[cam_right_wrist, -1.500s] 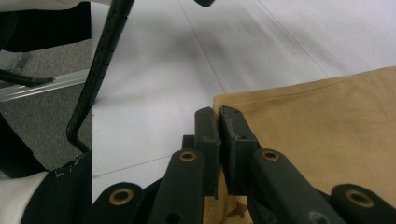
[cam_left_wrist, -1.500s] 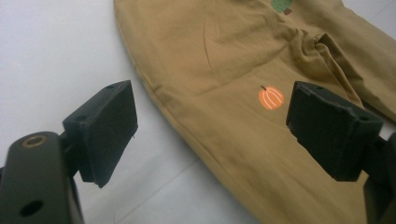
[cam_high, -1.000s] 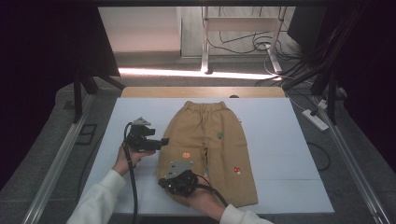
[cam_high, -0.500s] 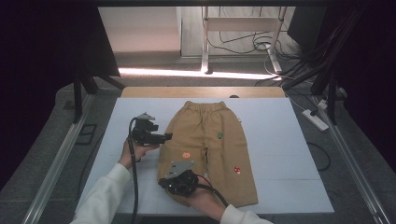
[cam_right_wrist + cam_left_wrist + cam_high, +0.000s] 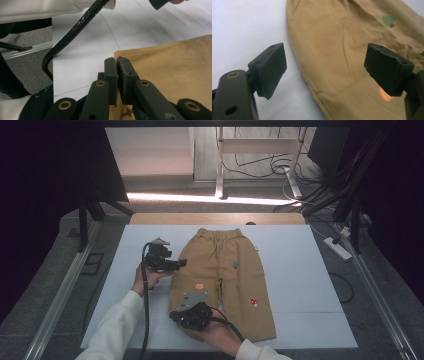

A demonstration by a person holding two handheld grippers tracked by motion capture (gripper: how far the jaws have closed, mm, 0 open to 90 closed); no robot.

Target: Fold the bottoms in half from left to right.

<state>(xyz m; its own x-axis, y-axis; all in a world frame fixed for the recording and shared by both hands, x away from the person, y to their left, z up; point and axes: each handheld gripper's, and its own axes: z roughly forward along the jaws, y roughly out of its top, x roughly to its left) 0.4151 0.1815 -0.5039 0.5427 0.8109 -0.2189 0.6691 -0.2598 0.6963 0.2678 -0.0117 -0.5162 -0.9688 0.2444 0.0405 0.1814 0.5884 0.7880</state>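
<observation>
While lying flat, trousers (image 5: 225, 270) point waistband away, legs near

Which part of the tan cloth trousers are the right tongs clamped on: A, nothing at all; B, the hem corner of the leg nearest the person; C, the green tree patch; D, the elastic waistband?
B: the right tongs are shut on the hem corner of the tan cloth trousers at the table's near side.

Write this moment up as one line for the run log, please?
left gripper: open, over trousers' side edge | right gripper: shut on trousers at leg hem corner | trousers: flat on white table
</observation>
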